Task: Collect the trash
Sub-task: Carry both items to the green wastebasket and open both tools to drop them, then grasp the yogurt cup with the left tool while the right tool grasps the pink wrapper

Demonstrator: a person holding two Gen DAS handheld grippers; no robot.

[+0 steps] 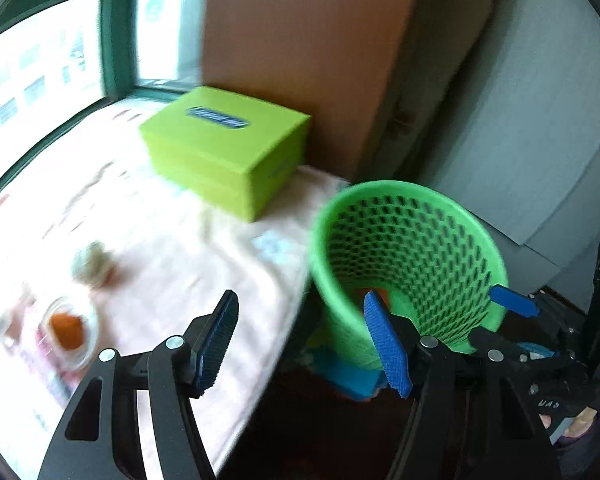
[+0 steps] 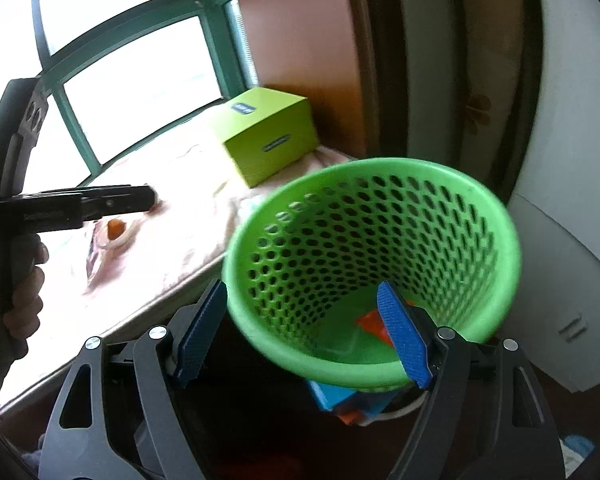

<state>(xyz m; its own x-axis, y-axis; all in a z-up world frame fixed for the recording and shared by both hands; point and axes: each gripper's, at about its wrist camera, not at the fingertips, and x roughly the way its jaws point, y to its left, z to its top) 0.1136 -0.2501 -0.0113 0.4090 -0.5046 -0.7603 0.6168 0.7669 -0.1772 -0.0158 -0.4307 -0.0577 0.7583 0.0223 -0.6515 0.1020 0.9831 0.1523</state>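
A green perforated waste basket (image 1: 408, 256) (image 2: 376, 264) stands beside the table's right edge, with an orange scrap (image 2: 374, 324) on its bottom. My left gripper (image 1: 300, 340) is open and empty over the table edge. My right gripper (image 2: 304, 336) is open and empty, its fingers straddling the basket's near rim; it shows at the right of the left wrist view (image 1: 516, 304). On the pink cloth lie a clear cup with orange contents (image 1: 70, 332) (image 2: 116, 230), a crumpled pale wad (image 1: 92, 262) and a wrapper (image 2: 94, 258). The left gripper shows side-on in the right wrist view (image 2: 150, 198).
A lime-green tissue box (image 1: 228, 148) (image 2: 268, 136) sits at the back of the table (image 1: 172, 264) against a brown wall panel. Windows with green frames run behind. A blue and orange object (image 2: 340, 400) lies under the basket. White cabinets (image 2: 560, 240) stand to the right.
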